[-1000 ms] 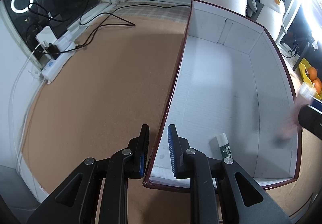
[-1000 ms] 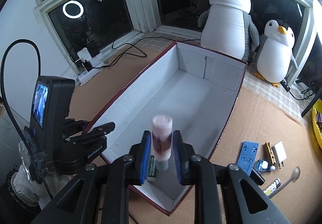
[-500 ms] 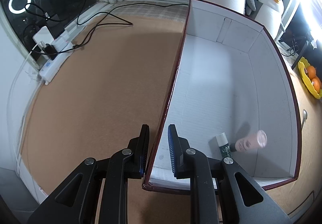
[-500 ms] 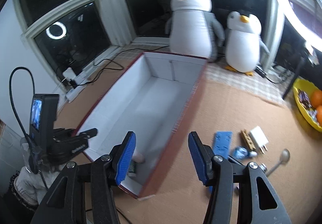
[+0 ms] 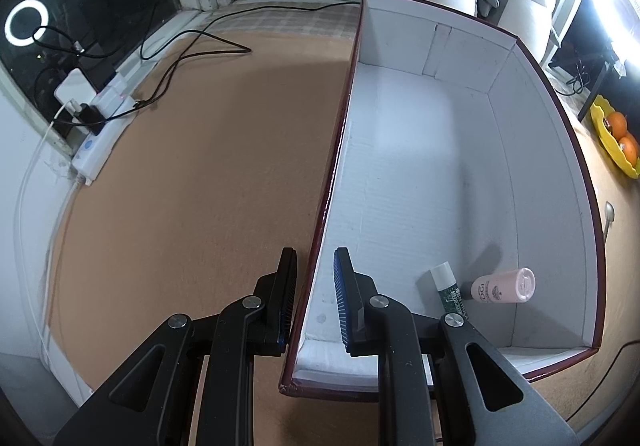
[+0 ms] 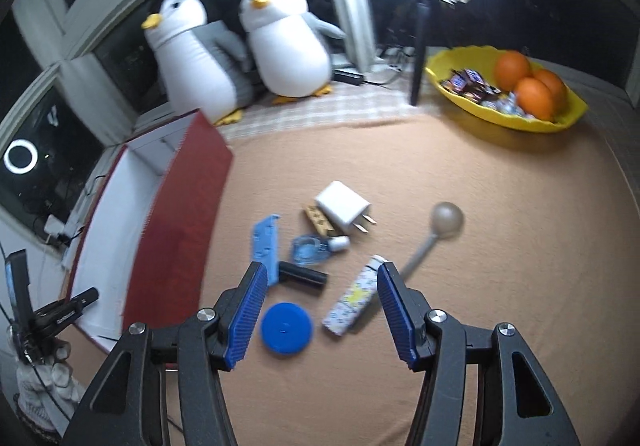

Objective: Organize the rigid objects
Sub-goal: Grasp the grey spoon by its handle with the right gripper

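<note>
A red box with a white inside (image 5: 400, 165) lies on the tan table; it also shows in the right wrist view (image 6: 176, 213). My left gripper (image 5: 316, 270) is shut on its left wall near the front corner. Inside lie a pink bottle (image 5: 506, 286) and a green-and-white tube (image 5: 448, 286). My right gripper (image 6: 320, 278) is open and empty above loose items: a blue disc (image 6: 286, 328), a patterned lighter (image 6: 352, 296), a black cylinder (image 6: 302, 278), a blue clip (image 6: 264, 242), a small clear bottle (image 6: 312, 248), a white charger (image 6: 342, 207), a spoon (image 6: 436, 230).
Two plush penguins (image 6: 240, 45) stand behind the box. A yellow bowl (image 6: 468, 105) with oranges and sweets sits at the far right. A power strip with cables (image 5: 100, 117) lies at the left by the window. A ring light stand (image 6: 418, 45) rises near the bowl.
My right gripper opened and let the pink bottle fall into the box, then swung right to above the loose items. The left gripper has stayed on the box wall.
</note>
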The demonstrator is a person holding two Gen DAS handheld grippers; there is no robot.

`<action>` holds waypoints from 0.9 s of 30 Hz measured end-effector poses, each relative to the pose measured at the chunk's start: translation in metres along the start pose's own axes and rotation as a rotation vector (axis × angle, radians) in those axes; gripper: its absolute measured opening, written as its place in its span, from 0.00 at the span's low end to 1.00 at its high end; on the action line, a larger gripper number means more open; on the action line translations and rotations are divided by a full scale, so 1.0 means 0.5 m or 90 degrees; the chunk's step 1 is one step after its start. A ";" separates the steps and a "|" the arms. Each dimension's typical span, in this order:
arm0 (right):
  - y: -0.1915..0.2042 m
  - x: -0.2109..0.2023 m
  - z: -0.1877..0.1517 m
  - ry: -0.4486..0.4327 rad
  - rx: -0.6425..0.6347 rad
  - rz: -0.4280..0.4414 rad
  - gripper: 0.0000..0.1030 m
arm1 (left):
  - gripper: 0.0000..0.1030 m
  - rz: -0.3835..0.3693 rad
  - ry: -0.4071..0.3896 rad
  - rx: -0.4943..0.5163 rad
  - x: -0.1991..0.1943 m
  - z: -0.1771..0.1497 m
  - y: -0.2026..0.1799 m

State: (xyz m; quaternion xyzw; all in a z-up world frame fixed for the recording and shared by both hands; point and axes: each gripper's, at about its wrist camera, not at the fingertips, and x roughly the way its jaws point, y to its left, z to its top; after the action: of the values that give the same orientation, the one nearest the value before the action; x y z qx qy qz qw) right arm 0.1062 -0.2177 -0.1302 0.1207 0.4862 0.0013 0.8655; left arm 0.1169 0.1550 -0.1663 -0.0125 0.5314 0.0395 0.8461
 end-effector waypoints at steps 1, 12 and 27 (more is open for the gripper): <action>-0.009 0.003 -0.001 0.001 0.007 -0.009 0.52 | 0.17 0.000 0.000 0.003 0.000 0.001 -0.001; -0.116 0.089 -0.002 0.058 0.122 -0.028 0.52 | 0.17 0.002 0.003 0.019 0.006 0.007 -0.006; -0.152 0.188 0.037 0.108 0.170 -0.086 0.37 | 0.17 0.003 0.006 0.033 0.014 0.014 -0.010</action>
State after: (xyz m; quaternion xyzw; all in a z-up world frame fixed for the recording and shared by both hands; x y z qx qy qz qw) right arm 0.1627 -0.2839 -0.2161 0.2010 0.5603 -0.1109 0.7959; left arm 0.1268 0.1509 -0.1694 0.0107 0.5363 0.0277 0.8435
